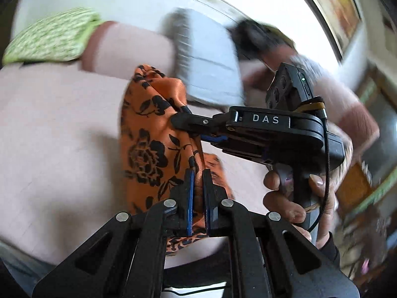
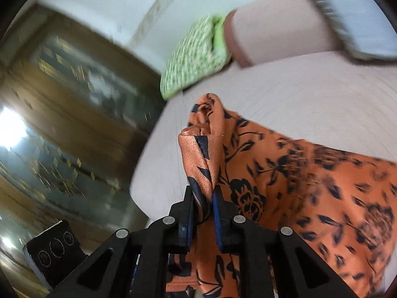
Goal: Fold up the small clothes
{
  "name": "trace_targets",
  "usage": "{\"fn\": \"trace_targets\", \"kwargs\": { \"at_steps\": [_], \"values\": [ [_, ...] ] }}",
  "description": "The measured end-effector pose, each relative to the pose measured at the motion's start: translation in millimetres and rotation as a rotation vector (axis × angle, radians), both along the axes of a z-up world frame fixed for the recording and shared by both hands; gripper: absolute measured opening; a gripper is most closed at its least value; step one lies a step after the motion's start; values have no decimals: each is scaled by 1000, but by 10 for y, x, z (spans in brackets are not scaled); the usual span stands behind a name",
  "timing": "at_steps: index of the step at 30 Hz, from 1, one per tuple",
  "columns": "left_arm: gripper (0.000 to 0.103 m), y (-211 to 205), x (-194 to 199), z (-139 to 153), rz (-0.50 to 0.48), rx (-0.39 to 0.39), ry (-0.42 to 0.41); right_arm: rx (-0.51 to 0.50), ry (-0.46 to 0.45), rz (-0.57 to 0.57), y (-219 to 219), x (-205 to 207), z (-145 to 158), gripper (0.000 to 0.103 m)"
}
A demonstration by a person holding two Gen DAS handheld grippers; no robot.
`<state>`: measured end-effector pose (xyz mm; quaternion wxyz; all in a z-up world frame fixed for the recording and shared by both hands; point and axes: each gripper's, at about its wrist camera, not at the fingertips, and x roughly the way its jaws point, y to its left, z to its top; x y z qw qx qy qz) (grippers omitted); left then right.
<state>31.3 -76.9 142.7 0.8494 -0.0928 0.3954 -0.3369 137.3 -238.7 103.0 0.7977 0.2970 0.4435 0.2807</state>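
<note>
Both grippers, left gripper and right gripper, pinch bunched orange floral cloth at lower centre (satiny, light, slippery): grip hems, not folds.

Garment hanging between two grippers over a bed

In the left wrist view the floral garment hangs above the bed, pinched at six o'clock by the left gripper and at three o'clock by the right gripper; a patterned pillow lies at ten o'clock, a folded blanket at twelve.
</note>
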Motion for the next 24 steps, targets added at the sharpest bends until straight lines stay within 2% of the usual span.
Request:
{"fn": "trace_targets", "kwargs": {
  "at_steps": [3, 6, 9, 12, 14, 19, 21, 24],
  "values": [
    [5, -605, -22, -106, -99, 49, 34, 112, -17, -119, -764, -289, -119, 13],
    [6, -1193, 26, -328, -191, 142, 51, 193, -4, -211, -1180, -451, -387, 13],
    [5, -1544, -1, -611, -223, 205, 108, 268, 53, -308, -1503, -505, -782, 13],
    [5, -1747, 91, -802, -228, 233, 146, 324, 186, -386, -1816, -540, -1165, 13],
    [6, -1850, 134, -907, -232, 251, 157, 319, 227, -402, -1962, -533, -1259, 13],
    [6, -1978, 172, -1194, -232, 291, 204, 182, 303, -444, -1989, -452, -1340, 14],
    [6, -1953, 120, -1352, -246, 291, 225, 166, 329, -448, -2052, -437, -1385, 14],
    [7, -1840, 61, -1295, -261, 257, 224, 193, 389, -463, -2113, -430, -1528, 15]
  ]
}}
